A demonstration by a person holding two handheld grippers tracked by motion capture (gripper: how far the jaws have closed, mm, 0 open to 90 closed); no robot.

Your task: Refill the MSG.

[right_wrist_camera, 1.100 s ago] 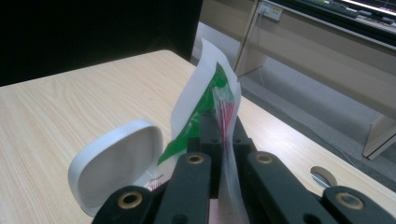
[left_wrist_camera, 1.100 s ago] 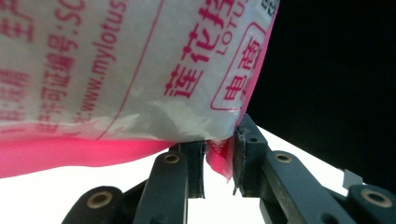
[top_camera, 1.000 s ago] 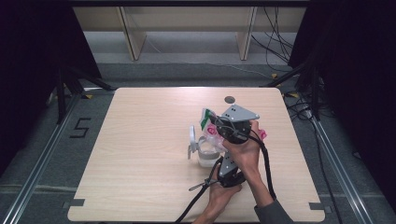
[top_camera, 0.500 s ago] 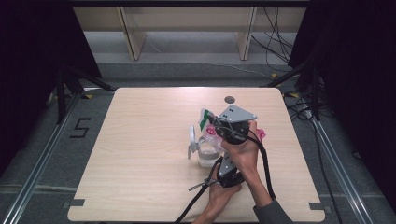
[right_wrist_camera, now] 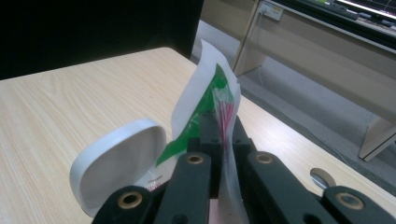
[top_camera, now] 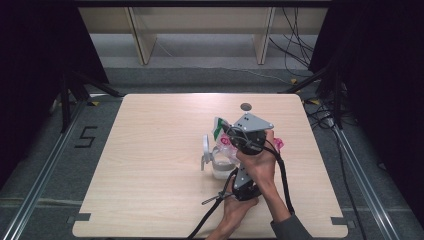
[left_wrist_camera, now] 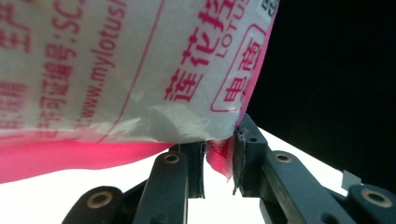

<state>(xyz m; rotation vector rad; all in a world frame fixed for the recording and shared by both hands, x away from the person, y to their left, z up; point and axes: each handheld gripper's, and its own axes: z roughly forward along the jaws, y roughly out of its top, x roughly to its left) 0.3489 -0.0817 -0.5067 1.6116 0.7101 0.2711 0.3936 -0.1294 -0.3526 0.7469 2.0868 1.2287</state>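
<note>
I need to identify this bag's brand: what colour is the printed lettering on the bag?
Pink-red lettering on the white bag, with a solid pink bottom edge; clearest in the left gripper view.

The white-and-pink plastic packet [left_wrist_camera: 140, 70] bore red print — "mylotus", "LOTUS" above Chinese characters "莲花" and a boxed "电商", with ":SC" at its ten o'clock edge — while a black "5" [top_camera: 86, 136] was marked on the grey floor at the table's nine o'clock.
</note>
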